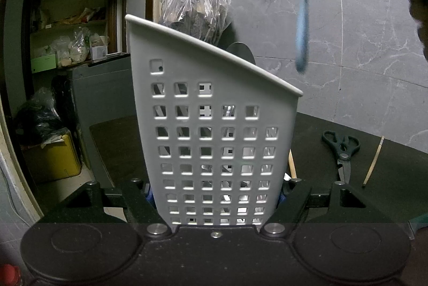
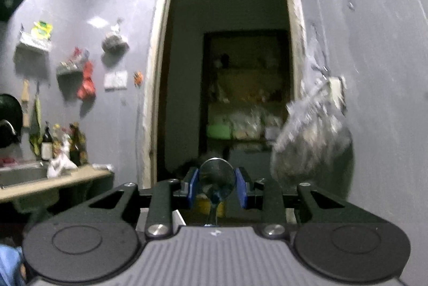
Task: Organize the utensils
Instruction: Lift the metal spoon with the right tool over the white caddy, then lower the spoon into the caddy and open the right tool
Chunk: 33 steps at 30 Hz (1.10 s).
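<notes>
two sets of fingers: left (image 1: pixel 215 195) clamping utensil holder (image 1: pixel 214 125), right (image 2: pixel 217 188) gripping spoon (image 2: pixel 217 176); scissors (image 1: pixel 342 152) nearby

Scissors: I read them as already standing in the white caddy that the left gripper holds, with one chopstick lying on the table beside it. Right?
Not quite. The scissors are not in the caddy; the left wrist view shows them lying flat on the dark table, right of it. The rest holds: the left gripper grips the caddy, and a chopstick lies on the table.
</notes>
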### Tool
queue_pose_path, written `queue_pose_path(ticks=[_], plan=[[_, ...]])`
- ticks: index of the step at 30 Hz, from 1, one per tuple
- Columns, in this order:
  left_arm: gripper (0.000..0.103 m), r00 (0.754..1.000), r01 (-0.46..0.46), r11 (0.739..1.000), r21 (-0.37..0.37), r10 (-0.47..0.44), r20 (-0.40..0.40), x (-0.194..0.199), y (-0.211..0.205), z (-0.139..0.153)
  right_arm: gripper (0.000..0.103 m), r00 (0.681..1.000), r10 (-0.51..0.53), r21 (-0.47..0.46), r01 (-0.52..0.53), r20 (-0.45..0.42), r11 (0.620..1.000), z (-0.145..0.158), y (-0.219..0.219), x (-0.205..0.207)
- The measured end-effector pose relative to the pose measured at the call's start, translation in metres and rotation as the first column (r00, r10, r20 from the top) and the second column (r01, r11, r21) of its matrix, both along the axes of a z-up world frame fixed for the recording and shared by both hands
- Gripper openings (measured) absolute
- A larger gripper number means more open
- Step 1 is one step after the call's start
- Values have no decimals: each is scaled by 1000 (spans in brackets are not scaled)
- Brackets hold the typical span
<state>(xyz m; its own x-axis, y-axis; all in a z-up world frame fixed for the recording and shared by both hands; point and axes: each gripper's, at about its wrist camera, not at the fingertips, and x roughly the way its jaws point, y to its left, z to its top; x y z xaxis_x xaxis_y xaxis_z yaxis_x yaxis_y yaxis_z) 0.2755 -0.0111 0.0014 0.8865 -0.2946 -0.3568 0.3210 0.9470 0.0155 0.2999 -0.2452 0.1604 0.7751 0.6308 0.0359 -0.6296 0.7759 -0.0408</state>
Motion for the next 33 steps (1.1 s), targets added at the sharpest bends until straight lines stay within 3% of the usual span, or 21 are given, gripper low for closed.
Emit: queue_pose_path(ticks=[9,18,33], plan=[[75,1000,0,1000,-1,0,0,0,0,0,34,990,132,-30,-131,46,991,17,47,5],[75,1000,0,1000,-4,0,0,0,0,1,34,988,151,-112,-153,-24,982,-19,82,13],[75,1000,0,1000,-4,0,-1,0,0,1,34,985,124,-181,-145,-121,973,-64,90,21]])
